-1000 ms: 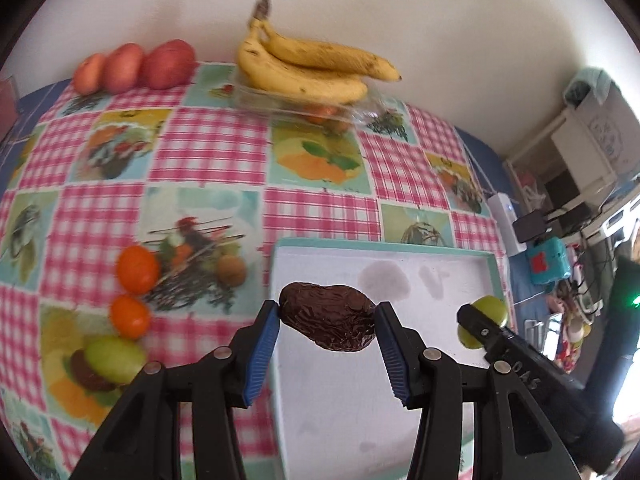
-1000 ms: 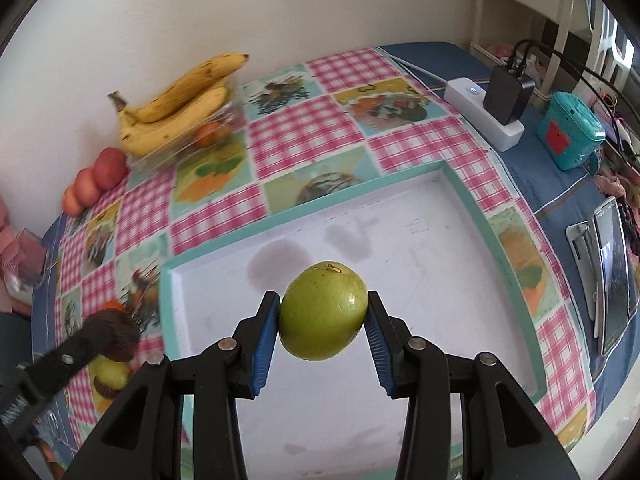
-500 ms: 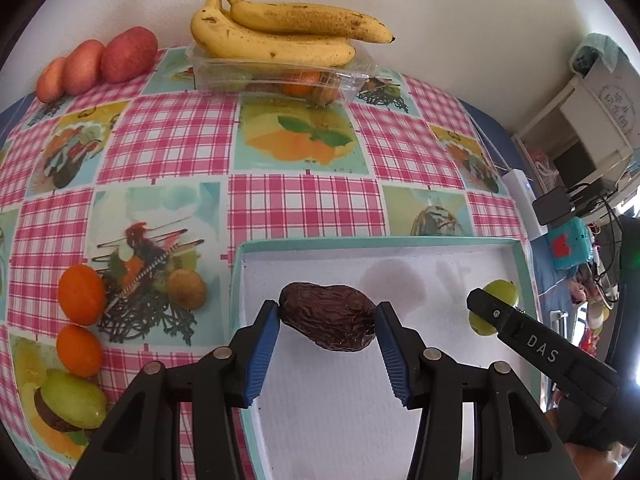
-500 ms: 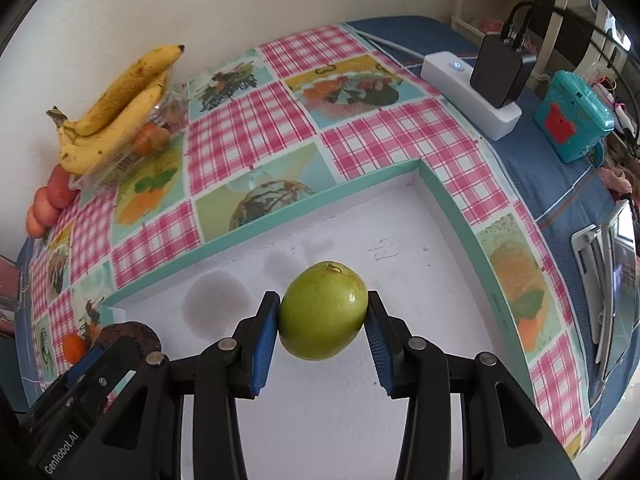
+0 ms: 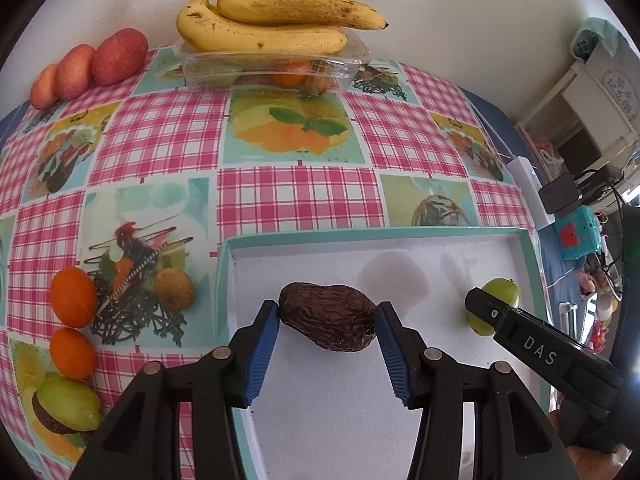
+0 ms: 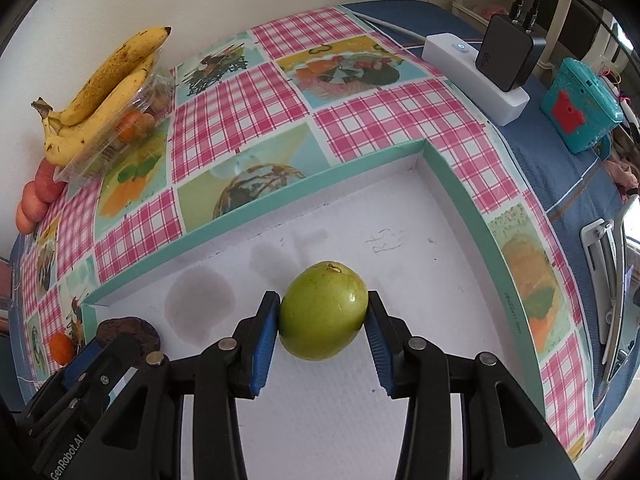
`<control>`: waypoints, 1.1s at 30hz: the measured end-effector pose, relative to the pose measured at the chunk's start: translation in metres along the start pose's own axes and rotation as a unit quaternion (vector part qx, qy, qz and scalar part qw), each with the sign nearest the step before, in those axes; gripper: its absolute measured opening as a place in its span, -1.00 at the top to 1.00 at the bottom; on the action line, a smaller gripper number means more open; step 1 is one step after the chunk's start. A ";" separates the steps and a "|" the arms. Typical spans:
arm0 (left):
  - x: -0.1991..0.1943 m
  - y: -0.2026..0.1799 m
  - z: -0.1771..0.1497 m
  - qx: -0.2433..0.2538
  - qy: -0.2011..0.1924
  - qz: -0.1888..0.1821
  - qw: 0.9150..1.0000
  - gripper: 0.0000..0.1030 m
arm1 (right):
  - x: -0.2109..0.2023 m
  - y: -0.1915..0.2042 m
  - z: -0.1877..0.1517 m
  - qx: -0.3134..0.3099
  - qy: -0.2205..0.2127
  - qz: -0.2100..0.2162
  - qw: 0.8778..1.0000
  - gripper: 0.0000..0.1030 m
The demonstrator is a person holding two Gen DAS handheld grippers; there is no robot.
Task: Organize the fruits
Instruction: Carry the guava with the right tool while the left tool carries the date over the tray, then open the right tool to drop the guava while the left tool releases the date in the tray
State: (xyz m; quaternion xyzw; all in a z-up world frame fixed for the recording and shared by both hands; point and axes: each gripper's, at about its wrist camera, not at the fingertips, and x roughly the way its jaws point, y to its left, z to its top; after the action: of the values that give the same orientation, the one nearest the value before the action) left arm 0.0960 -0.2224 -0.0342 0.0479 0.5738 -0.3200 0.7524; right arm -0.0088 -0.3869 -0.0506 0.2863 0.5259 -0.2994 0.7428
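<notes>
My left gripper [image 5: 327, 314] is shut on a wrinkled dark brown fruit [image 5: 328, 322], held low over the white floor of a teal-rimmed tray [image 5: 360, 235], near its left side. My right gripper [image 6: 323, 311] is shut on a green round fruit [image 6: 323, 312] over the same tray [image 6: 452, 184], towards its right. Each view shows the other gripper at its edge: the right one with the green fruit [image 5: 498, 304], the left one with the brown fruit [image 6: 128, 332].
On the checked tablecloth left of the tray lie two oranges [image 5: 73, 297], a kiwi [image 5: 175, 289] and a green fruit on a brown one [image 5: 68, 402]. Bananas [image 5: 272, 20] top a clear box by the wall, beside red fruits [image 5: 118, 56]. A power strip [image 6: 474, 80] sits right.
Both grippers have sunk toward the tray floor with their fruits and shifted toward the far wall. The fruits stay clamped between the pads.
</notes>
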 end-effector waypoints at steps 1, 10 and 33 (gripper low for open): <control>-0.001 0.000 0.000 0.001 0.000 0.000 1.000 -0.02 | 0.000 0.000 0.000 -0.001 0.001 0.000 1.000 0.14; -0.028 0.001 0.000 -0.003 -0.007 0.021 1.000 -0.25 | -0.017 -0.001 0.001 -0.002 -0.014 0.000 1.000 -0.13; -0.122 0.118 -0.037 -0.086 -0.085 0.200 0.972 -1.00 | -0.059 0.040 -0.039 -0.096 -0.064 -0.002 0.993 -0.79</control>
State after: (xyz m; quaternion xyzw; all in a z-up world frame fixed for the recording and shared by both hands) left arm 0.1117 -0.0610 0.0276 0.0693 0.5116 -0.1156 0.8486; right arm -0.0187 -0.3228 -0.0007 0.1929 0.5044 -0.2665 0.7983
